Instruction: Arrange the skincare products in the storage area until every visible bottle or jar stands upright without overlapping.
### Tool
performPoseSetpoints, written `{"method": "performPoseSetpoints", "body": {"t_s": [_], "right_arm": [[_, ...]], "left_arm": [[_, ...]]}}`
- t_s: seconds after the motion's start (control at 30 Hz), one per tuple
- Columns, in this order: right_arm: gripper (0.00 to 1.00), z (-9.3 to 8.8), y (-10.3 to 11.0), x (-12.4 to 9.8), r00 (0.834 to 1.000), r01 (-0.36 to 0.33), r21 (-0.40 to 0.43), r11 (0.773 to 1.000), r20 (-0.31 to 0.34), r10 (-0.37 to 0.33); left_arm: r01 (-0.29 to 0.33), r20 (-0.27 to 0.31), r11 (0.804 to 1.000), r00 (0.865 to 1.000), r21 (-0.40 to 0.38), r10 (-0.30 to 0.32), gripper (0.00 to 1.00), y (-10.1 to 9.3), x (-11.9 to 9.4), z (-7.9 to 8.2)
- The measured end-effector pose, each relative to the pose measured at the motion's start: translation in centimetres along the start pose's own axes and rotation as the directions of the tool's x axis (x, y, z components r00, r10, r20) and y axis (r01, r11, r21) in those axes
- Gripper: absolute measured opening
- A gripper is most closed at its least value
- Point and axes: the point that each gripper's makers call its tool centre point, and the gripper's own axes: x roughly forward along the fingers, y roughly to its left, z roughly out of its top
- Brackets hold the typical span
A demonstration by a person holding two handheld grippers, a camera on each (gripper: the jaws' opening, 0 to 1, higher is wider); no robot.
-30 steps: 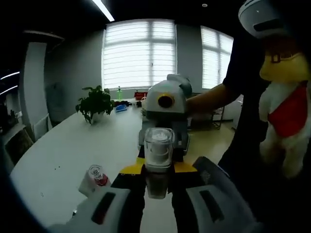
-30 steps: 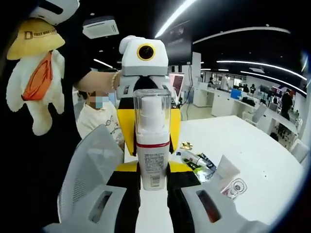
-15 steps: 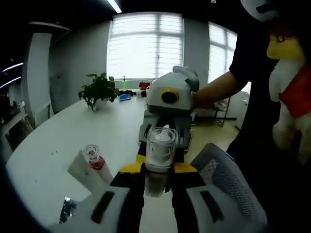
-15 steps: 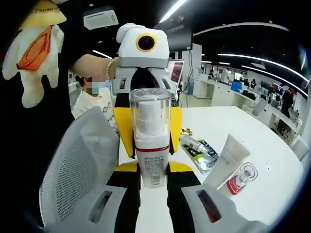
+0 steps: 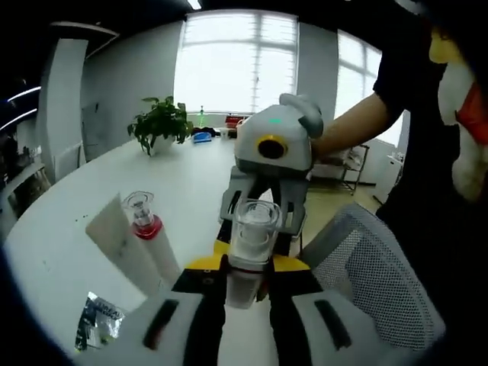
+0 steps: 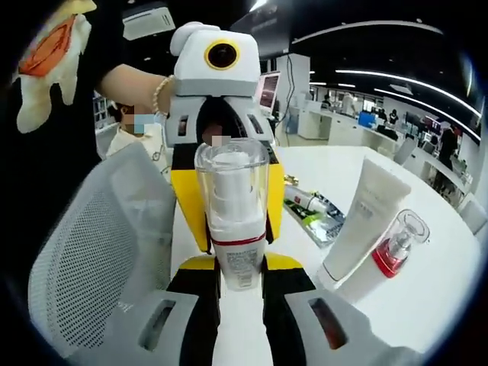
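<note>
Both claws grip one clear-capped spray bottle (image 6: 231, 221) between them, held upright above the white bench's (image 6: 427, 282) edge. In the right gripper view the right claw (image 6: 240, 284) pinches its labelled base while the left claw (image 6: 217, 114) faces it from behind. In the left gripper view the left claw (image 5: 245, 284) closes on the same bottle (image 5: 250, 245). A white tube (image 6: 360, 221) and a red-collared bottle (image 6: 398, 245) stand upright, side by side. A mesh chair (image 6: 99, 236) sits beside the bench.
</note>
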Motion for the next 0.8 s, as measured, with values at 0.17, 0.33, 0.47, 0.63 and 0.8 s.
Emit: {"method": "performPoseSetpoints", "body": {"t_s": [0.17,0.33,0.47,0.63,0.8], "right_arm": [[0.20,-1.5,-0.2,0.7,1.000,0.000,0.013,1.000,-0.024,0.000],[0.20,-3.0,-0.7,1.3,0.999,0.001,0.019,1.000,-0.048,0.000],[0.20,-3.8,-0.9,1.7,0.998,-0.006,0.031,1.000,-0.060,0.008],[0.20,-4.5,-1.3,1.9,0.997,-0.010,0.037,0.999,-0.074,0.012],[0.20,-5.1,-1.6,2.1,0.995,-0.016,0.027,1.000,-0.095,0.018]], "left_arm": [[0.007,-0.012,1.000,1.000,-0.016,-0.007,0.14,0.5,0.8,-1.4],[0.009,-0.029,1.000,1.000,-0.026,-0.010,0.14,1.5,1.7,-3.3],[0.009,-0.036,0.999,0.999,-0.032,-0.011,0.14,1.9,2.0,-4.0],[0.004,-0.026,0.998,1.000,-0.057,-0.006,0.14,2.3,2.2,-4.5],[-0.004,-0.022,0.998,1.000,-0.066,0.002,0.14,2.5,2.7,-4.9]]}}
